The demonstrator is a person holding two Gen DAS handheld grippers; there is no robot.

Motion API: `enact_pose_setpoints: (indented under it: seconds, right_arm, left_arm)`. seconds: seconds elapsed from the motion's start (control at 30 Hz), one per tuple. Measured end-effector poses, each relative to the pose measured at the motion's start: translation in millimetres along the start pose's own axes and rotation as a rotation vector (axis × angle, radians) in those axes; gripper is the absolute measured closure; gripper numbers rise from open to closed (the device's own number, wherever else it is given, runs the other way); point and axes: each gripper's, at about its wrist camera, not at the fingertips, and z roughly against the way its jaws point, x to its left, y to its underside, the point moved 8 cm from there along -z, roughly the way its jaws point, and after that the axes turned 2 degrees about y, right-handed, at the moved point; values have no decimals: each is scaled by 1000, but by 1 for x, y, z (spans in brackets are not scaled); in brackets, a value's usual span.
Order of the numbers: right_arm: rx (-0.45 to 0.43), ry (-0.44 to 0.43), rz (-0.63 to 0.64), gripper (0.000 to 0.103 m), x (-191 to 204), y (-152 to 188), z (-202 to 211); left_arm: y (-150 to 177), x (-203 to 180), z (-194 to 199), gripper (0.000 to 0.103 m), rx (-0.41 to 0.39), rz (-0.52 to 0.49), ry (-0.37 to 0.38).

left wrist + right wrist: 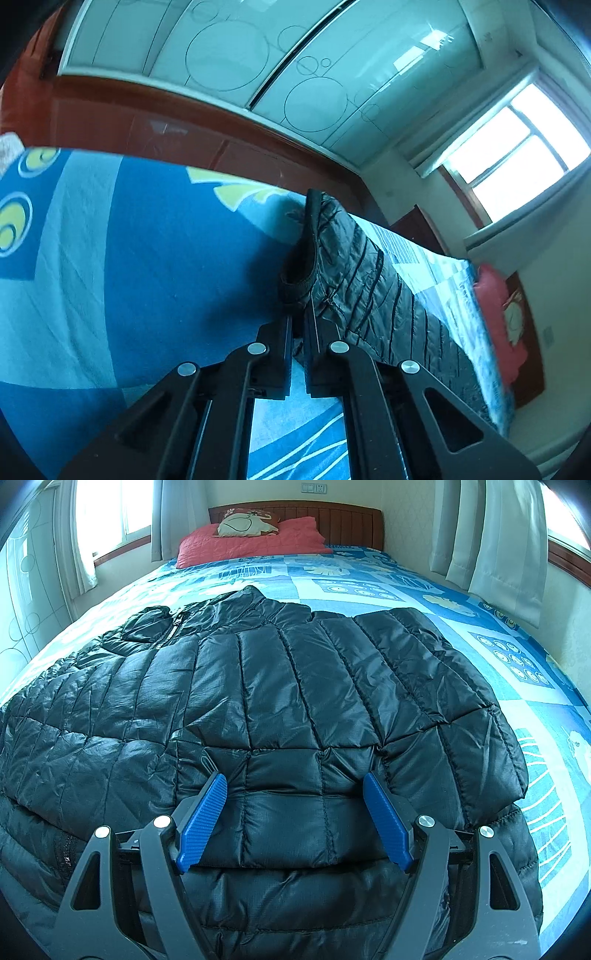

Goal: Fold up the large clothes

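Note:
A black quilted puffer jacket (277, 683) lies spread flat across the blue patterned bed sheet (369, 583), collar toward the headboard. In the right wrist view my right gripper (293, 779) stands open low over the jacket's near hem, its blue pads (203, 819) wide apart with a puffed panel between them. In the left wrist view the jacket (351, 258) is seen edge-on, with a cuff or sleeve end raised. My left gripper (299, 325) is shut, pinching dark fabric at the jacket's near edge.
A red quilted pillow (251, 542) and a cream cushion (247, 524) lie by the wooden headboard (332, 520). White curtains (498, 546) hang on the right. A red-brown wooden bed board (147, 114), a glass-fronted wardrobe (221, 55) and a window (517, 147) show in the left wrist view.

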Motion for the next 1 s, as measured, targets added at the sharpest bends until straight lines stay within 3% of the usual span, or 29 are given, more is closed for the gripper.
enact_pose_setpoints:
  seconds: [0.17, 0.33, 0.43, 0.57, 0.77, 1.0]
  right_arm:
    - [-1, 0, 0, 27, 0, 0, 0]
    - [-1, 0, 0, 27, -1, 0, 0]
    - [-2, 0, 0, 27, 0, 1, 0]
    - [-2, -6, -5, 27, -1, -1, 0]
    - [-4, -18, -16, 27, -5, -4, 0]
    - [-8, -21, -23, 27, -4, -2, 0]
  left_arm:
    - [-3, -28, 16, 100, -53, -106, 5]
    - [8, -92, 29, 100, -75, -232, 84]
    - [34, -139, 31, 100, -53, -318, 143]
    - [84, -204, 29, 100, -6, -447, 219]
    - [189, -289, 27, 100, 112, -625, 317]
    - [302, -359, 29, 100, 215, -800, 389]
